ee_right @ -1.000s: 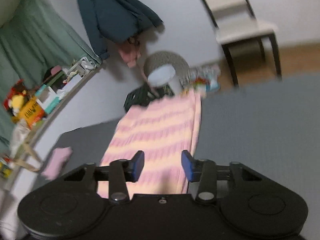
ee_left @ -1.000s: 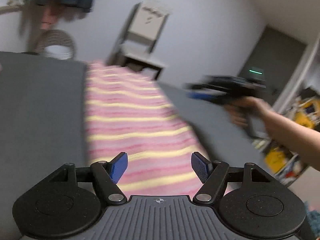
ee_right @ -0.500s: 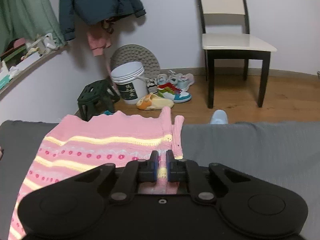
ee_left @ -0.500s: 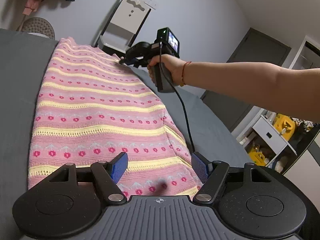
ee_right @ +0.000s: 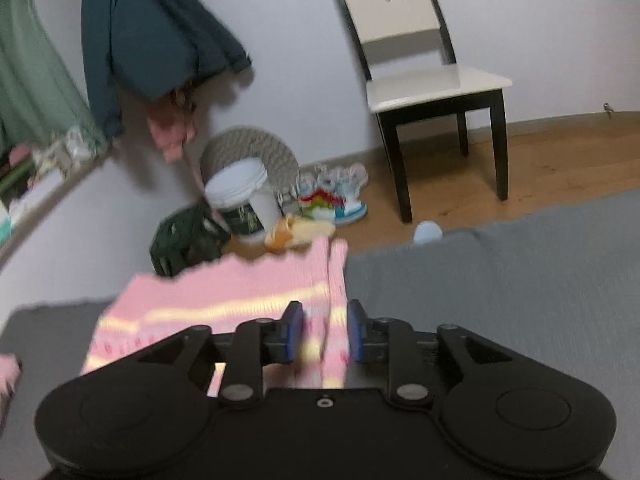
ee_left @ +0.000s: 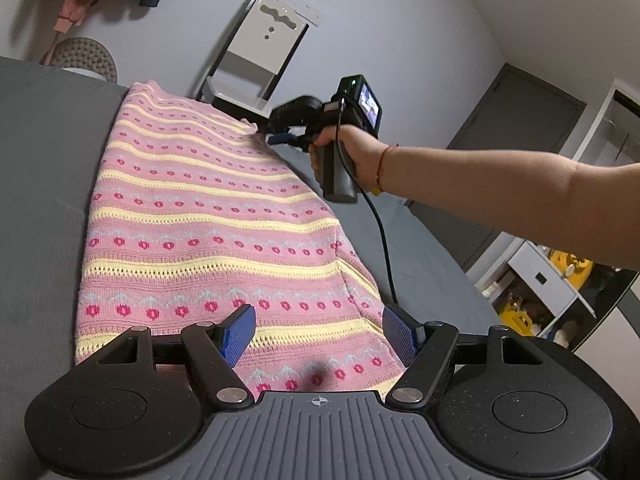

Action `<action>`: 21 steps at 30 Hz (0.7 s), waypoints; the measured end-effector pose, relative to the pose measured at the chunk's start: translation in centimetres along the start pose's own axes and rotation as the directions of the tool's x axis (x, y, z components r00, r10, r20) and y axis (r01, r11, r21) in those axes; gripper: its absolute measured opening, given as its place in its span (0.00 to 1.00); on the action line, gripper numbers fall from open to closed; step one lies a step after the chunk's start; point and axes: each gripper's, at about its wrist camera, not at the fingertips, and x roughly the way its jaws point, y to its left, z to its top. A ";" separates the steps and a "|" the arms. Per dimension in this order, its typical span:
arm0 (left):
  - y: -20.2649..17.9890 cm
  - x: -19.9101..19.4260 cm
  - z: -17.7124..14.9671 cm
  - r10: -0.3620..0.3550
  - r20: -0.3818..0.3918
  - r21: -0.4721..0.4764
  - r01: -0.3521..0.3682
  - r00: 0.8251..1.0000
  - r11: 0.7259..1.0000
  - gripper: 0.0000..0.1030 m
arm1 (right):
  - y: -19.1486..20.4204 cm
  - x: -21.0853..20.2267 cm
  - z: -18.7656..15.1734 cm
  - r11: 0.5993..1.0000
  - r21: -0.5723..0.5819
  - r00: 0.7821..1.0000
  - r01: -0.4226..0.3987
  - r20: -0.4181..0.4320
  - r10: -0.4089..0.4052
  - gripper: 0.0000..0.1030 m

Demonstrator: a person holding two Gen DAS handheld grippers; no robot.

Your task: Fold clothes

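A pink knit garment (ee_left: 200,220) with yellow stripes and red dots lies flat and lengthwise on the grey bed surface (ee_left: 40,160). My left gripper (ee_left: 320,332) hovers open over its near hem, touching nothing. A hand holds my right gripper (ee_left: 280,136) at the garment's far right corner. In the right wrist view the right gripper (ee_right: 325,332) has its fingers apart, with the garment's folded edge (ee_right: 334,280) lying between them, loose. The garment (ee_right: 224,300) runs off to the left there.
Beyond the bed's far edge stand a white-seated chair (ee_right: 432,88), a white bucket (ee_right: 240,196), shoes (ee_right: 336,196) and a black stool (ee_right: 184,240). A dark coat (ee_right: 152,28) hangs on the wall. A cable (ee_left: 380,232) trails from the right gripper. Shelves (ee_left: 540,292) stand at right.
Half a second ago my right gripper was shut on the garment's far edge; its fingers have now parted. The left gripper stays open over the near hem.
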 end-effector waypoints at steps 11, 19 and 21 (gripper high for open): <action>0.1 0.6 -0.3 -0.016 -0.009 0.011 0.016 1.000 1.000 0.69 | 2.2 4.5 1.7 0.994 -0.100 0.998 0.049 -0.041 -0.054 0.18; 0.1 0.8 -0.5 -0.017 -0.011 0.006 0.017 1.000 1.000 0.69 | 0.3 3.7 1.3 0.995 0.008 0.995 0.100 0.006 -0.100 0.06; 0.0 0.8 -0.5 -0.016 -0.013 0.010 0.016 1.000 1.000 0.69 | 0.2 3.0 1.2 0.994 0.031 0.994 0.106 0.020 -0.107 0.24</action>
